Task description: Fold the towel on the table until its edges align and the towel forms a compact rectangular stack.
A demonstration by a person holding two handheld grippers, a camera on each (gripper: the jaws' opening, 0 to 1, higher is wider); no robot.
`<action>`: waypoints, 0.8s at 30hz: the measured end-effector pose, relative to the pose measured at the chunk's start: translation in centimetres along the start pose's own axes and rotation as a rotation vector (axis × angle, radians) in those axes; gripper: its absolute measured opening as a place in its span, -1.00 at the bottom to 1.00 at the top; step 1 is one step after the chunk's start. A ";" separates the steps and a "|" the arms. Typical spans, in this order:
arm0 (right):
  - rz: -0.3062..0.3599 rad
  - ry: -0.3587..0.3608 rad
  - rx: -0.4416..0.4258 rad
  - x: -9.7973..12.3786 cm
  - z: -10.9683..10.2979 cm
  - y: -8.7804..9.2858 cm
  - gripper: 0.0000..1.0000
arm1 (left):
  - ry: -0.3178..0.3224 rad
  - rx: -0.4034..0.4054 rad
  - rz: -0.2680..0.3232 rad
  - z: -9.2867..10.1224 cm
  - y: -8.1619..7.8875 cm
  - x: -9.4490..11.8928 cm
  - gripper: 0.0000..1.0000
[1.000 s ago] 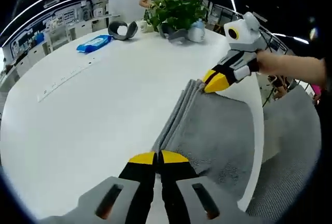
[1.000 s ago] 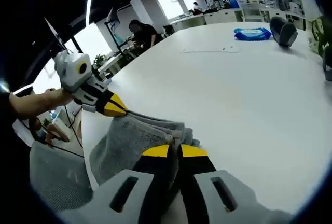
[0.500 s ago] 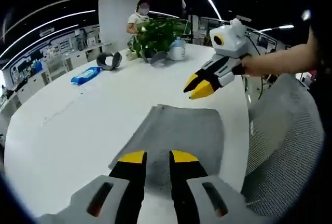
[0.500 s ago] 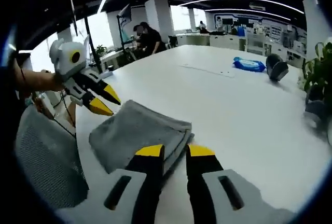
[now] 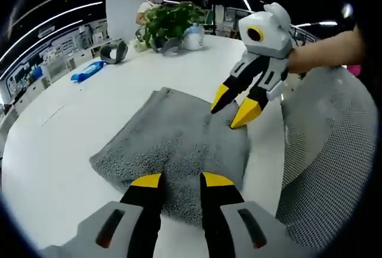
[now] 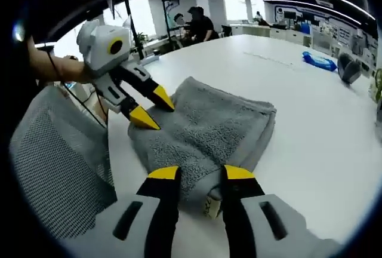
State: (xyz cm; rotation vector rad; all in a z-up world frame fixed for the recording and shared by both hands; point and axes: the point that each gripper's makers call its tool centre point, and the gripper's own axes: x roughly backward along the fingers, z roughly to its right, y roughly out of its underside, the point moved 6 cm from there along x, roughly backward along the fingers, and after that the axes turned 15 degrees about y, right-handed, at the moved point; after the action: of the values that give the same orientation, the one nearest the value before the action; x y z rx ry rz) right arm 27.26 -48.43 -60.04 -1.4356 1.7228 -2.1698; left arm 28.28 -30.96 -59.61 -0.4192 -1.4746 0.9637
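Both grippers, left gripper (image 5: 175,180) and right gripper (image 6: 201,172), have released the folded grey towel (image 5: 173,144), fingers now spread, hovering above the counter (image 5: 71,120) probably to check alignment.

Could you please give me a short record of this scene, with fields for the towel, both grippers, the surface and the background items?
towel: grey terry towel, folded into a flat layered rectangle near the table edge
left gripper: open, jaws over the towel's near edge
right gripper: open, jaws over a towel corner
surface: white table
chair: grey mesh chair beside the table
background: green potted plant, blue packet
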 end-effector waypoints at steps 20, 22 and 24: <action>-0.045 0.134 -0.018 -2.4 2.4 -2.1 -0.52 | 0.086 -0.099 -0.045 -6.0 -2.2 -2.2 -0.56; -0.049 0.131 -0.036 -3.0 3.5 -2.6 -0.52 | 0.113 -0.027 -0.011 -7.2 -2.4 -2.5 -0.56; -0.054 0.130 -0.041 -3.6 4.3 -3.1 -0.52 | 0.112 -0.050 -0.017 -8.3 -2.9 -2.8 -0.56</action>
State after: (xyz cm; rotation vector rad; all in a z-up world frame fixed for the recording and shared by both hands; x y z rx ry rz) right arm 33.69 -48.64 -59.98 -1.3949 1.7993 -2.3172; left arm 37.43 -32.17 -60.17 -0.4891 -1.4008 0.8775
